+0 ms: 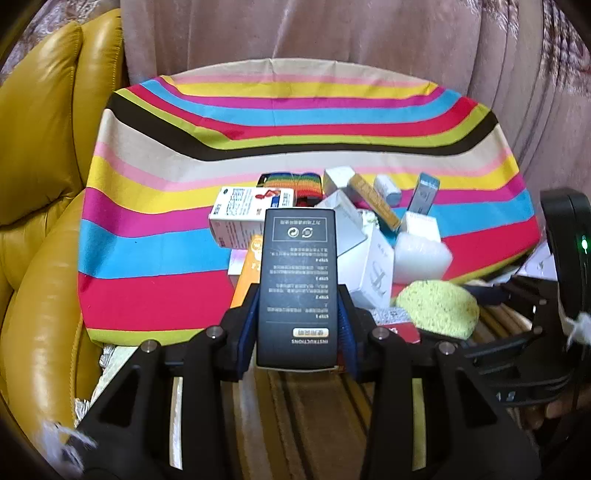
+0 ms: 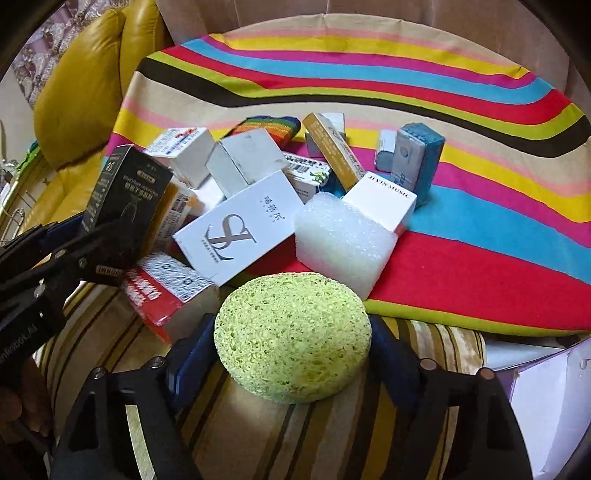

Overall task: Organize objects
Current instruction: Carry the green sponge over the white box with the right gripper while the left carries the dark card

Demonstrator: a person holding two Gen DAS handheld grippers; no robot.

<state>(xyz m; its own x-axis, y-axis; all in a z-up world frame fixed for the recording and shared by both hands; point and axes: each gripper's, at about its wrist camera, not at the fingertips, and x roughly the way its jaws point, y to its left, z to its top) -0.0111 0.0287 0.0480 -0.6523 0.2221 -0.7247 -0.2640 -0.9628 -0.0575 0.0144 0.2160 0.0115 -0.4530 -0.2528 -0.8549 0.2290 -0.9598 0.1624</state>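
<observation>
My left gripper (image 1: 297, 325) is shut on a tall black box (image 1: 297, 284) with white instruction print, held above the near edge of a pile of small boxes. It also shows in the right wrist view (image 2: 122, 206), at the left, with the left gripper's fingers (image 2: 74, 254) on it. My right gripper (image 2: 291, 350) is shut on a round green sponge (image 2: 291, 332), which also shows in the left wrist view (image 1: 437, 308). Behind it lie a white foam block (image 2: 340, 240), a white "ST" box (image 2: 240, 229) and a red and white box (image 2: 166, 291).
The pile sits on a bright striped cloth (image 2: 480, 240) over a round table. A yellow leather armchair (image 1: 40, 184) stands at the left. A brown striped fabric (image 2: 258, 424) lies under the grippers. A curtain (image 1: 332, 33) hangs behind. A blue box (image 2: 417, 162) stands upright at the right.
</observation>
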